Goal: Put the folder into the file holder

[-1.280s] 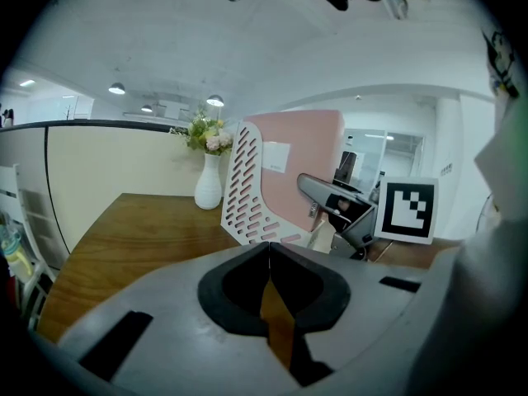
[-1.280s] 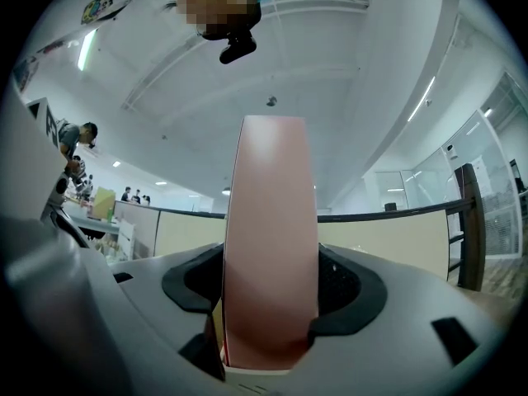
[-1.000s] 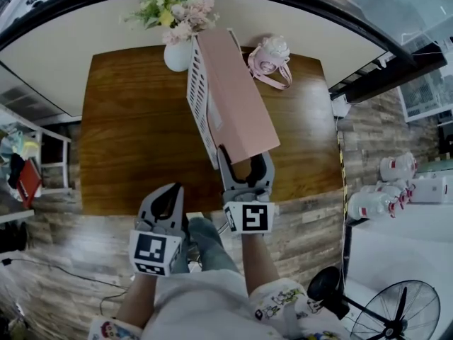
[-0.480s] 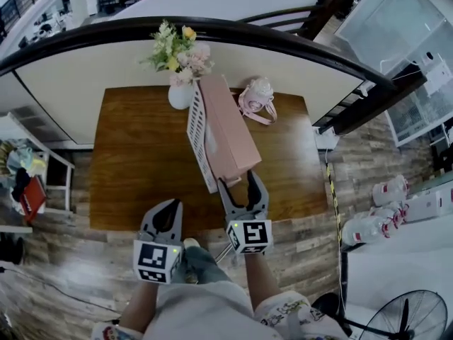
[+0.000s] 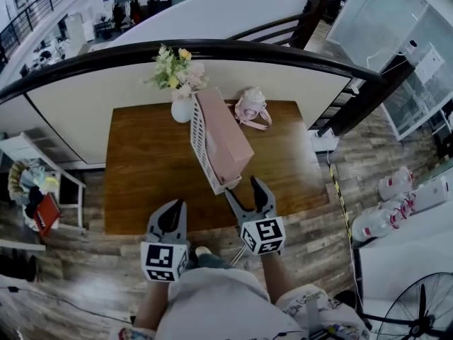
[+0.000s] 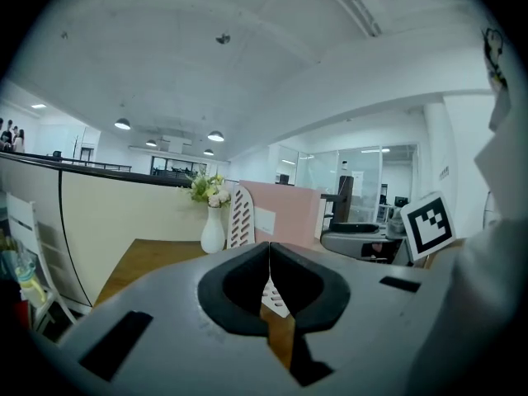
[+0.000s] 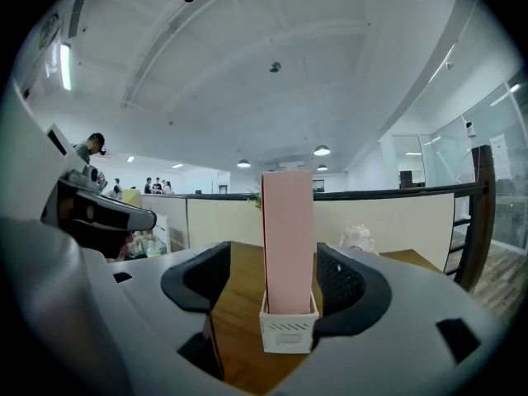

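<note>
Hovering at the wooden counter's [image 5: 141, 161] near edge, the left gripper [image 5: 173, 205] has its jaws pressed together. At centre, the pink folder [image 5: 226, 137] stands inside the white file holder [image 5: 200, 144]. Just nearer, the right gripper [image 5: 242, 187] has its jaws spread, apart from both.

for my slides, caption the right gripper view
Open right gripper faces pink folder standing in white file holder on wooden table.
</note>
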Demonstrator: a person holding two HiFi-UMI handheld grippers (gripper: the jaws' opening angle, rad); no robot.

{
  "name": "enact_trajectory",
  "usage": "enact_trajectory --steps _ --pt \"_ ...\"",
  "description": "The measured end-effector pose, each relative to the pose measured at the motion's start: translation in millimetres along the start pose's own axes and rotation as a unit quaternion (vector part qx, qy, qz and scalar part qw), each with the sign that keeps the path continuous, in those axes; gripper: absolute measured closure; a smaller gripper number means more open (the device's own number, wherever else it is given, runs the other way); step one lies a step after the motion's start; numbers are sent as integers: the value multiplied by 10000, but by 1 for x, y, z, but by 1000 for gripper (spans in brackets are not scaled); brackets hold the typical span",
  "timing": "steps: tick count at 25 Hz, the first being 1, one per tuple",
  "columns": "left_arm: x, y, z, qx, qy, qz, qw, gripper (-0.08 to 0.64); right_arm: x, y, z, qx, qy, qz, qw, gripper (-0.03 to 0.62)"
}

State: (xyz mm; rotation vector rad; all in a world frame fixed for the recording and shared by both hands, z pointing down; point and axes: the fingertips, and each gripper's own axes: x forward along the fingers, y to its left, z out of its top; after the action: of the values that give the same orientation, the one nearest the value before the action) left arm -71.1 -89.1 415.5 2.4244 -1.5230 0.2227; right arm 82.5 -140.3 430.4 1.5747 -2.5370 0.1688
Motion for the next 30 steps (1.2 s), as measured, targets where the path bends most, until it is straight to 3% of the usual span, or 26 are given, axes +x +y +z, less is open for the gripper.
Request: enact_trajectory --steps 15,20,30 --pt "-37 -4 14 128 -225 73 9996 554 -52 25 42 492 -164 743 9959 310" --pt "-45 -2 10 83 -208 64 9997 554 -57 33 41 526 -118 827 9951 454" --pt "-53 0 -1 0 -89 7 10000 554 -54 47 30 483 227 957 9940 560"
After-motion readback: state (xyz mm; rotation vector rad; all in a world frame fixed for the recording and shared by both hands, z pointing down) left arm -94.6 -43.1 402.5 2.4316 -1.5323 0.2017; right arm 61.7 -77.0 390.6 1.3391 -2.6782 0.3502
